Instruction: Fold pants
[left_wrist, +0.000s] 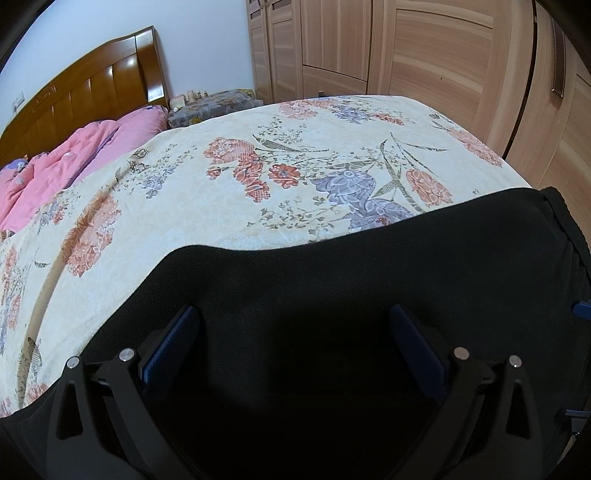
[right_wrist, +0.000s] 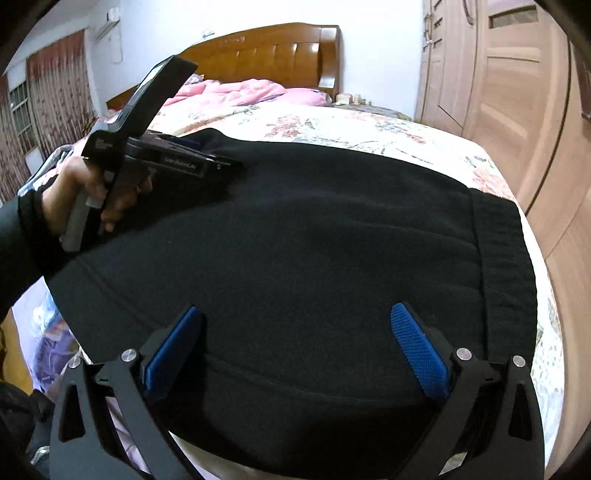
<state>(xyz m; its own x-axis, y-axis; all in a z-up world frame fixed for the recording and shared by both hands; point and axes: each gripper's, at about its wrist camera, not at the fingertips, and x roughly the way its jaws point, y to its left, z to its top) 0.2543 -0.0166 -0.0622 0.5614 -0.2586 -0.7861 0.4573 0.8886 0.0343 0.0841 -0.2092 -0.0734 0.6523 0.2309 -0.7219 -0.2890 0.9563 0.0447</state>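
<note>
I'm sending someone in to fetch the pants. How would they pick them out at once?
Start from the bed with the wooden headboard and floral bedspread. The pants lie flat on its near end. They are the only plain black item, unlike the crumpled pink quilt by the headboard.

Floral bedspread (left_wrist: 229, 206), wooden headboard (left_wrist: 92, 88), wardrobe (left_wrist: 424, 48)

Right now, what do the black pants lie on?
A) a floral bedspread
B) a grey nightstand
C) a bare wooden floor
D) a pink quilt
A: the black pants lie spread flat on the cream floral bedspread; the pink quilt is bunched apart from them, up by the headboard.
</note>
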